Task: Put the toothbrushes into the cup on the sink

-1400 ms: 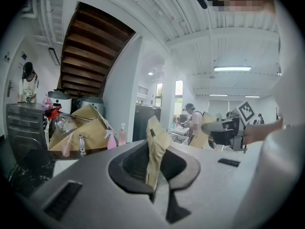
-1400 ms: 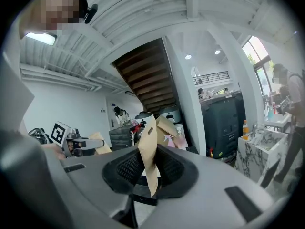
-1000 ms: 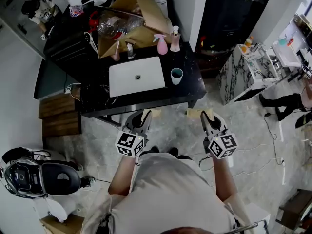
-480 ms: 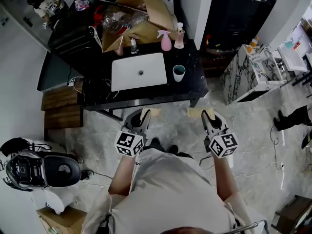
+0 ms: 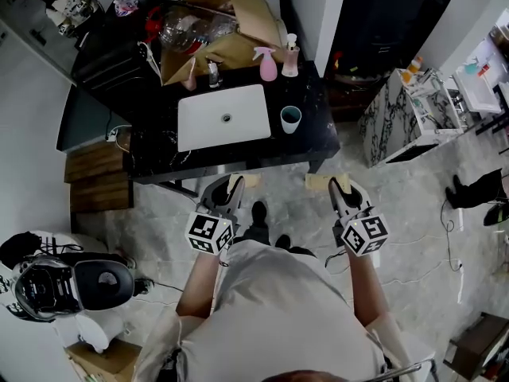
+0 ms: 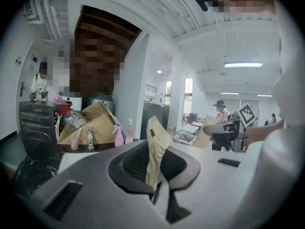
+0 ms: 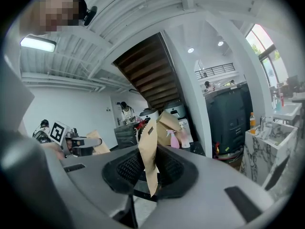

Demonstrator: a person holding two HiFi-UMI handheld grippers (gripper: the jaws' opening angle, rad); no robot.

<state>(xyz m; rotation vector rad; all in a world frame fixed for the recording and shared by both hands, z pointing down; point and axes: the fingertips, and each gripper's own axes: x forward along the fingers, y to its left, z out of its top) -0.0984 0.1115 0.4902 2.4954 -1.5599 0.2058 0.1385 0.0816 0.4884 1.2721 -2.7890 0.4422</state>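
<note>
In the head view a teal cup (image 5: pixel 290 120) stands on the black counter (image 5: pixel 310 146), just right of the white sink basin (image 5: pixel 224 118). I stand on the floor in front of the counter, both grippers held out level toward it. My left gripper (image 5: pixel 231 188) is shut on a tan paper packet (image 5: pixel 243 181); in the left gripper view the packet (image 6: pixel 155 144) stands upright between the pads (image 6: pixel 135 163). My right gripper (image 5: pixel 339 189) is shut on a second tan packet (image 5: pixel 320 182), which the right gripper view shows pinched the same way (image 7: pixel 148 149). Whatever the packets contain is hidden.
A pink spray bottle (image 5: pixel 268 64), a pump bottle (image 5: pixel 291 56), a faucet (image 5: pixel 212 74) and an open cardboard box (image 5: pixel 231 22) line the counter's back. A marble-patterned cabinet (image 5: pixel 398 118) stands to the right, wooden steps (image 5: pixel 95 185) and a round machine (image 5: pixel 75 285) to the left.
Both grippers keep their packets and hardly shift. A dark shoe has stepped forward between them, toward the counter.
</note>
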